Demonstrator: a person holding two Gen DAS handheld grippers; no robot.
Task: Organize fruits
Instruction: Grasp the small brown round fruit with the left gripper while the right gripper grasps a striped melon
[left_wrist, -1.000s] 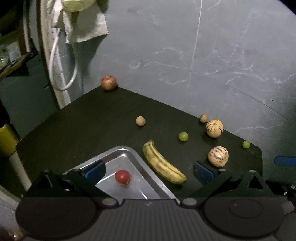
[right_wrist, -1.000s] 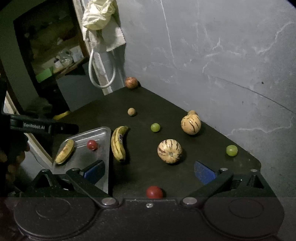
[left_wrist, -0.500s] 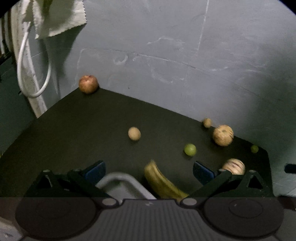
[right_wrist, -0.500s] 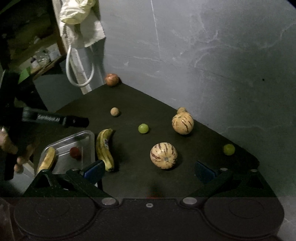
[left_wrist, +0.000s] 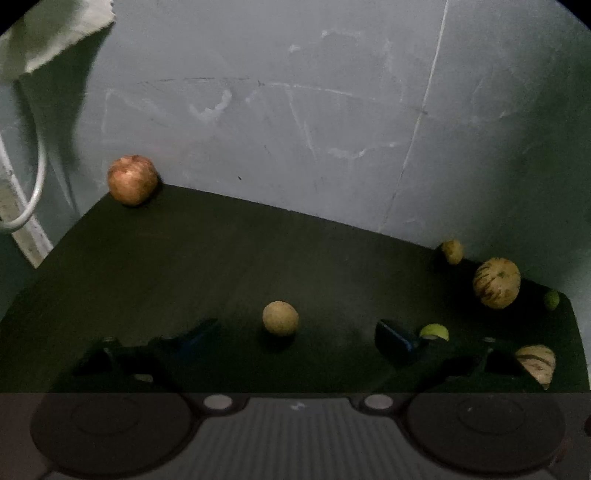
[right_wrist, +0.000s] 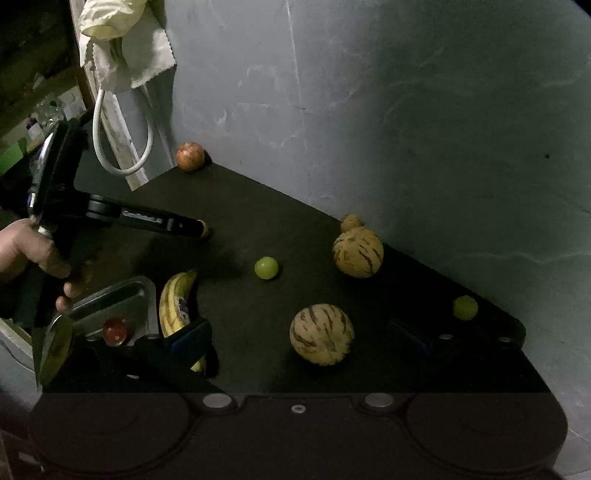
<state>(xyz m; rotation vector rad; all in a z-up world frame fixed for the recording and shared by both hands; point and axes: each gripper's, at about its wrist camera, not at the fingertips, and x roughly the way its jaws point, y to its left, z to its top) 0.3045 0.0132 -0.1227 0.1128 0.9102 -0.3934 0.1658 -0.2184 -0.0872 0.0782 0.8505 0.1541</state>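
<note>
Grey wall behind dark worktop (left_wrist: 184, 266). Left tool (left_wrist: 295, 332) wide, just narrowing, empty; small tan fruit (left_wrist: 280, 318) dead centre between the fingers: lower squarely, close gently. Right tool (right_wrist: 299, 339) open, empty, striped melon (right_wrist: 321, 334) between; tray (right_wrist: 110, 299) far left.
</note>
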